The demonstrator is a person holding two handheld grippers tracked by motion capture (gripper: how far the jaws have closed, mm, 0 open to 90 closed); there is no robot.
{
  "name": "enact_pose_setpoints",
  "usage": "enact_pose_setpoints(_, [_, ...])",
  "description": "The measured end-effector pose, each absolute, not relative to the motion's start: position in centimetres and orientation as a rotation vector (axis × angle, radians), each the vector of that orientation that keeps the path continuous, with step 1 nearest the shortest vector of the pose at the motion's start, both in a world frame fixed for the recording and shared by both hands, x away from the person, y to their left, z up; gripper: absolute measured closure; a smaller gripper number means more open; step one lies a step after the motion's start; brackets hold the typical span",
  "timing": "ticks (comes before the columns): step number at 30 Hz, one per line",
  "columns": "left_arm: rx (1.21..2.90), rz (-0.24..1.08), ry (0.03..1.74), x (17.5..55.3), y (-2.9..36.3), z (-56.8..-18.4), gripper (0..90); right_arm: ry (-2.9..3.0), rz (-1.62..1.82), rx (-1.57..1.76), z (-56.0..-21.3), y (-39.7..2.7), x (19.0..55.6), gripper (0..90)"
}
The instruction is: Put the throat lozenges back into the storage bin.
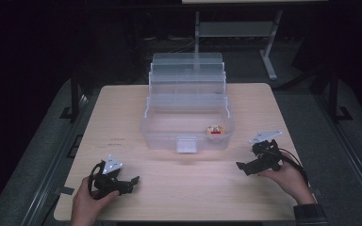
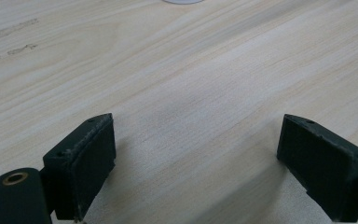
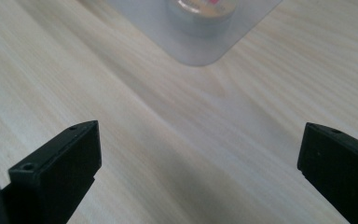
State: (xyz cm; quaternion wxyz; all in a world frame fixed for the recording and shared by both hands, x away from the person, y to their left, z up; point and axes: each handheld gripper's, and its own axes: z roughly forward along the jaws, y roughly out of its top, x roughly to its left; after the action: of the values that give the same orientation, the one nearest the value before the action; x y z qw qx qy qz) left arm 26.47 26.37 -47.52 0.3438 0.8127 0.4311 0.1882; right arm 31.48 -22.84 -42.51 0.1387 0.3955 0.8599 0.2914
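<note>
Resting low over the near part of the wooden table (image 1: pixel 122 117), the left gripper (image 1: pixel 131 181) has its jaws spread wide with nothing between them, bare wood beneath. To the right, the right gripper (image 1: pixel 241 166) is likewise released and empty, aimed toward the box corner, probably parked clear of it. Farther back stands a clear plastic organiser box (image 1: pixel 187 136), its tiered trays folded open toward the rear so the bottom bin is reachable. Inside, near the front right corner, sits a small round container with a red-and-yellow top (image 1: pixel 215 130).
</note>
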Motion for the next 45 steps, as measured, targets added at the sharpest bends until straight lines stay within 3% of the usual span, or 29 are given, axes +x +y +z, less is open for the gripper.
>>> enact_pose_setpoints(45, [2.114, 0.489, 1.12, 26.4, 26.4, -47.5, 10.6, 2.317, 0.96, 1.262, -48.3, -27.1, 26.3, 0.0])
